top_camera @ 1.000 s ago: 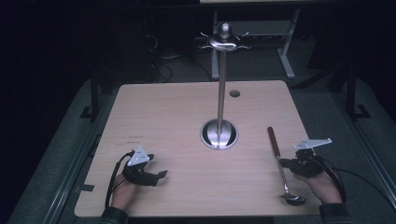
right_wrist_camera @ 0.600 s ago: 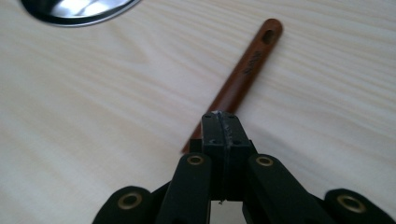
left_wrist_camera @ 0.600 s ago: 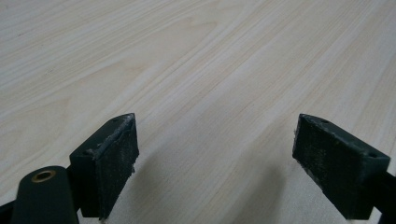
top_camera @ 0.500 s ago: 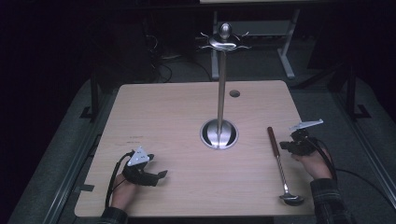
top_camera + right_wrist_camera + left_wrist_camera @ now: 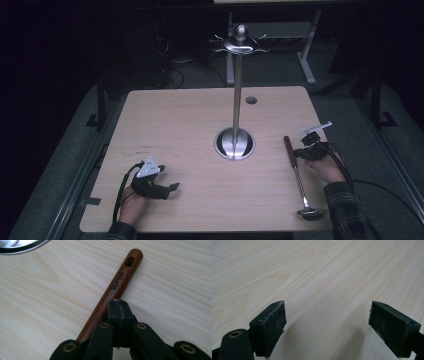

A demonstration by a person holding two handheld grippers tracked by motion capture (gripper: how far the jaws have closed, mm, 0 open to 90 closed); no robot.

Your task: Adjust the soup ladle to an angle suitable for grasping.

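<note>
Seen from the high view: a wooden table (image 5: pixel 190 125), a ladle (image 5: pixel 297 175) lying lengthwise at about 4 o'clock from the table's centre, brown handle end toward 12, steel bowl toward 6 near the front edge. Right gripper (image 5: pixel 300 153) down at the handle's upper part, coming in from 3 o'clock, touching or just beside it from this height. Left gripper (image 5: pixel 167 189) resting at about 8 o'clock on the table, well apart from the ladle, pointing toward 3. Steel stand (image 5: pixel 235 142) with round base at centre, its pole rising to a hooked top. Closer detail from the right gripper view: jaws pressed flat together, pad against pad, nothing between them, tip (image 5: pixel 118 305) set over the right edge of the handle (image 5: pixel 117 287), which runs from 7 o'clock up to 1 o'clock with a slot hole near its end and the lettering SUPOR; rim of the stand's base at 11 o'clock. From the left gripper view: jaws standing wide apart, bare table wood between the two pads (image 5: pixel 274 322), nothing held.
</note>
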